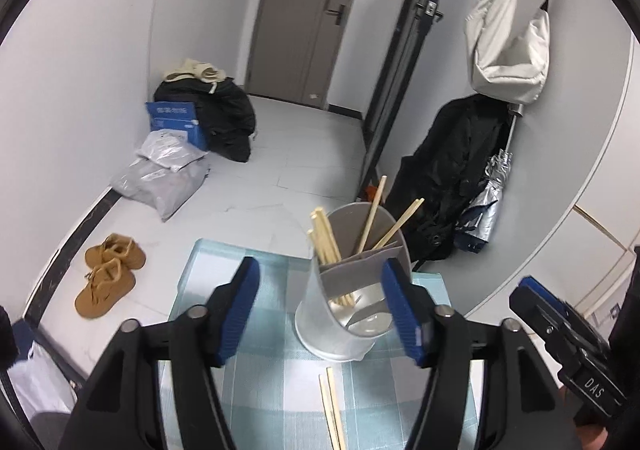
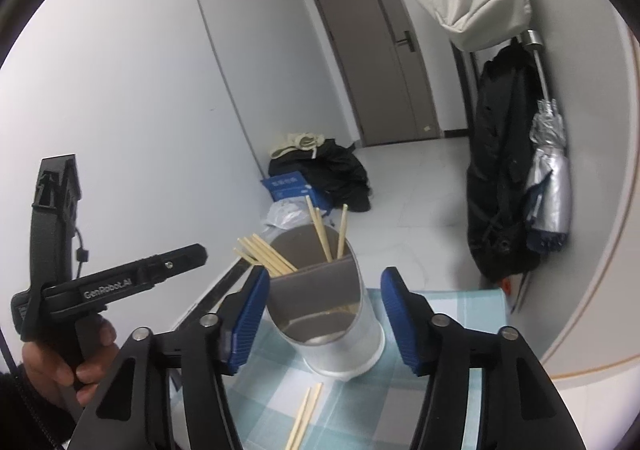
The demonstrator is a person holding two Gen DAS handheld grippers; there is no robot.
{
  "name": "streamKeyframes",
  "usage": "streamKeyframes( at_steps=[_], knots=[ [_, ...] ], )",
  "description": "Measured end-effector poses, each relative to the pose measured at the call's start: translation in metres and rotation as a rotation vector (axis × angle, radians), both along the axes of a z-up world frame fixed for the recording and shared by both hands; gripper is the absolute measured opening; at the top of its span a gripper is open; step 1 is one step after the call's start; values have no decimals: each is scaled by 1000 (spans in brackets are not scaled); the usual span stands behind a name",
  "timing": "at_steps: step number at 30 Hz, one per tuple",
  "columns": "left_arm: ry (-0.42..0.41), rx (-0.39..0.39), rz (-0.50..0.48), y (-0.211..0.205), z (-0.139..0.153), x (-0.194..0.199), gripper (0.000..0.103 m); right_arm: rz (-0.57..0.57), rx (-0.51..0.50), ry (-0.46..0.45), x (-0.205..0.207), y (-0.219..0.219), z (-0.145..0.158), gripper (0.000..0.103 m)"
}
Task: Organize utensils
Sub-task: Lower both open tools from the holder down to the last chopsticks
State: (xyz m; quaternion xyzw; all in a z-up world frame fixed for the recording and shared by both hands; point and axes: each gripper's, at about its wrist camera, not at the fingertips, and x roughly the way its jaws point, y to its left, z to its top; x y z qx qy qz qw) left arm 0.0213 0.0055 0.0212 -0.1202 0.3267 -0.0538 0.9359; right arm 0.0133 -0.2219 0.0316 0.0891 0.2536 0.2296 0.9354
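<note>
1. Left gripper (image 1: 320, 308): jaws apart, nothing held. Angled downward over desk (image 1: 208, 262); right pad in front of holder (image 1: 344, 314), left pad over bare cloth.
2. Right gripper (image 2: 324, 316): jaws apart, nothing gripped. Pitched downward; holder (image 2: 332, 326) seen between the pads, whether touching cannot be told.
3. Holder: grey cylinder, upright on checked cloth, split by divider. Chopsticks (image 1: 326, 240) bunched in left compartment, two more leaning in rear one; near compartment looks bare.
4. Loose pair (image 1: 332, 406) flat on desk, just in front of holder, near left gripper's right pad; same pair (image 2: 306, 416) in right view.
5. Hand (image 2: 64, 366) wrapped round left gripper's handle, at left edge of right view.
6. Right gripper's body visible at right edge of left view, beside desk.
7. Beyond: shoes (image 1: 110, 274) on floor, well apart from desk.
</note>
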Motion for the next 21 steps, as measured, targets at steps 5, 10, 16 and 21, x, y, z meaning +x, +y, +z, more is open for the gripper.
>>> streamKeyframes(
  at_steps=[5, 10, 16, 21],
  knots=[
    [-6, 15, 64, 6, -10, -12, 75, -50, 28, 21, -16, -4, -8, 71],
    [7, 17, 90, 10, -27, -23, 81, -54, -2, 22, -30, 2, -21, 79],
    [14, 9, 114, 15, -49, -34, 85, -48, -34, 64, -38, 8, -47, 80],
    [32, 16, 95, 17, -66, -38, 85, -54, -64, 145, -35, 10, -75, 80]
  ],
)
